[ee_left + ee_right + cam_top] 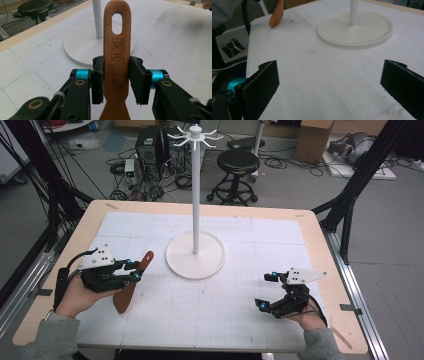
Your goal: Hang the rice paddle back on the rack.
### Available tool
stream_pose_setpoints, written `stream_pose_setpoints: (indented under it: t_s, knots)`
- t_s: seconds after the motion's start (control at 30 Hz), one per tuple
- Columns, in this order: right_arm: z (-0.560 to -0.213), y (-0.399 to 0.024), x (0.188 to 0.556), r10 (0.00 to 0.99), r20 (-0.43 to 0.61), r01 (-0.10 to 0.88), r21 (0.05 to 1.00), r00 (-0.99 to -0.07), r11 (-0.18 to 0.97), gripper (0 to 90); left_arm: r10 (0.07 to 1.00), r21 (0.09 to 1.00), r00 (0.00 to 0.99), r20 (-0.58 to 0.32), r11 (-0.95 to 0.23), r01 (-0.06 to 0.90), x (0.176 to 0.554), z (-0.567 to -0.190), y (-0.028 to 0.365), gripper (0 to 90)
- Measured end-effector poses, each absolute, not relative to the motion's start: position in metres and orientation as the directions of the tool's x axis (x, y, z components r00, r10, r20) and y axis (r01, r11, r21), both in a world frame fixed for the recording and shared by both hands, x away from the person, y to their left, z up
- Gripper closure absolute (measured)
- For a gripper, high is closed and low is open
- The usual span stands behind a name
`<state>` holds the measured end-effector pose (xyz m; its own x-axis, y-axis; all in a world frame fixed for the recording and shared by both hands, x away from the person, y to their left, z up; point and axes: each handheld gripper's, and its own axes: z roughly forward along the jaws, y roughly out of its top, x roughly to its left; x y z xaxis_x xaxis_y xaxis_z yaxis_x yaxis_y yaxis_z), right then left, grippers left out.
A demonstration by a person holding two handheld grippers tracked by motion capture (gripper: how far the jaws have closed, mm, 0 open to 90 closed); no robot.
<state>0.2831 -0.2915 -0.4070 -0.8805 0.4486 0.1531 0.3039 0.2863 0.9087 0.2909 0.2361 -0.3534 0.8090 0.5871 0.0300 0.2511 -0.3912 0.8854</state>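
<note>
A brown wooden spatula with a slotted handle end is held tilted, its handle pointing toward the stand. My left gripper is shut on the spatula's handle, both pads pressing its sides, at the left of the table. The broad end dips toward the mat. A white hook stand rises from a round base at the table's middle, with hooks at its top. My right gripper rests low at the right, jaws wide apart with nothing between them.
A white gridded mat covers the wooden table. Beyond the far edge stand a black stool, computer cases and cables on the floor. Black frame struts flank both sides of the table.
</note>
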Motion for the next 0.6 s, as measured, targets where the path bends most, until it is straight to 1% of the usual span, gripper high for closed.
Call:
stream_pose_setpoints:
  t_s: [0.33,0.6]
  knots:
    - [-0.407,-0.291,0.283,0.449,0.150,0.300,0.911,-0.881,0.284,1.0,0.585,0.892,0.808,0.072,-0.400,0.210,0.285,-0.342,0.235,65.2]
    - [-0.407,-0.291,0.283,0.449,0.151,0.301,0.910,-0.880,0.284,1.0,0.583,0.907,0.809,0.077,-0.377,0.185,0.280,-0.332,0.237,65.2]
